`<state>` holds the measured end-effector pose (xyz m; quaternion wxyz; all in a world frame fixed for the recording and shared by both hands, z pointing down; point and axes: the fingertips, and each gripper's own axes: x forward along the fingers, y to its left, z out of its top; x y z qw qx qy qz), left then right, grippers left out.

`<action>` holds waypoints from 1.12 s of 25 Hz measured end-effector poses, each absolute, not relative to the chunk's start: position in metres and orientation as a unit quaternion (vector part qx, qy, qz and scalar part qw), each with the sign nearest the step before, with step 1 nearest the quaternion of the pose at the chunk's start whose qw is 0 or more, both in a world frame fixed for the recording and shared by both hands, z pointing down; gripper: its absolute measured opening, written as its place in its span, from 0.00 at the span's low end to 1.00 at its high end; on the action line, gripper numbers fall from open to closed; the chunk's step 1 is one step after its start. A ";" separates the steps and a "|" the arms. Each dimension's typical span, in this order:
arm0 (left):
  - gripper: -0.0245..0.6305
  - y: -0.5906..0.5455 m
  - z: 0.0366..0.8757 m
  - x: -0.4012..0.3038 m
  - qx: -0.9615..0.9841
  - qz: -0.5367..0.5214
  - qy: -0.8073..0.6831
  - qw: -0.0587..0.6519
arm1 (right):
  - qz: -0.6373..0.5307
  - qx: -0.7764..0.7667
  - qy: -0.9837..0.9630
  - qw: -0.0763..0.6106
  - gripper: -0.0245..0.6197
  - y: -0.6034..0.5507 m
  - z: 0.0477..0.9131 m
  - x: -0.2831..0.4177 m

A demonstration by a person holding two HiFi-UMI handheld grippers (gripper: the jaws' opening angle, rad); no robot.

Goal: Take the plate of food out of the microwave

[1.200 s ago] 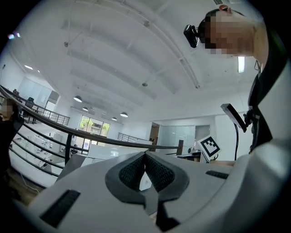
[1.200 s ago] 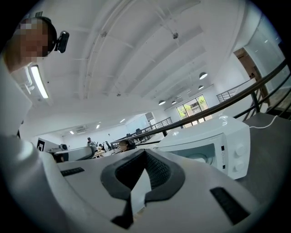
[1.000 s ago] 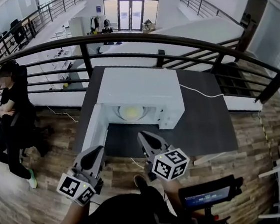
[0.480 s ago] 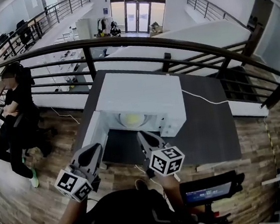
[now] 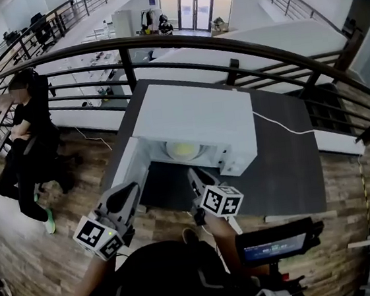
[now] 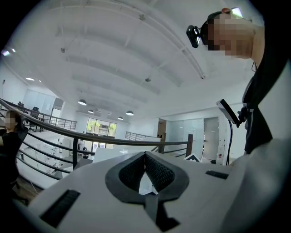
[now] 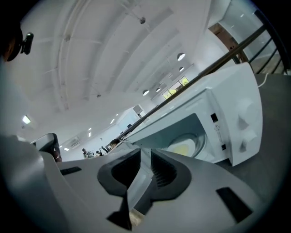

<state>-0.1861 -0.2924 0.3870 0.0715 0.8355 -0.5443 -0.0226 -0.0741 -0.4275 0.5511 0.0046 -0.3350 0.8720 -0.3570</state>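
Plate: the plate of food (image 5: 184, 149) sits inside the microwave (image 5: 195, 119), on the floor of the cavity. It is pale with something yellow on it, and nothing touches it.
Microwave: it stands on the dark tabletop (image 5: 286, 165). Its door (image 5: 126, 170) is swung open on the left, so the cavity mouth faces the near side.
Right tool: the right tool (image 5: 195, 175) is in front of the opening, near it but not inside. Its jaws have just been opening and stand a little apart with nothing between them.
Left tool: the left tool (image 5: 129, 191) is near the free edge of the door, with its jaws closed tip to tip on nothing.
Step in hand: as I read it, this is the reach in for the plate, with no grip made yet.
Doing it well: I'd open the right tool wider before it enters. Then bring it in low and level, take the near rim of the plate between the jaws, and close firmly.
Carrying out: draw the plate straight towards the near side and keep it flat so the food stays put.
Watch for: the door on the left and the lip of the cavity. The left tool looks best used to support the plate's other side or kept clear.
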 end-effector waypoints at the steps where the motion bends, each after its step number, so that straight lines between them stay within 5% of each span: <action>1: 0.04 -0.293 0.388 -0.187 0.835 -0.020 -0.546 0.071 | -0.369 -0.339 0.866 0.006 0.12 -0.431 0.558 -0.074; 12: 0.04 -0.302 0.394 -0.196 0.820 -0.015 -0.568 0.068 | -0.505 -0.365 0.782 -0.005 0.31 -0.459 0.662 -0.077; 28: 0.04 -0.324 0.400 -0.201 0.808 0.010 -0.585 0.065 | -0.624 -0.359 0.690 0.078 0.31 -0.502 0.709 -0.087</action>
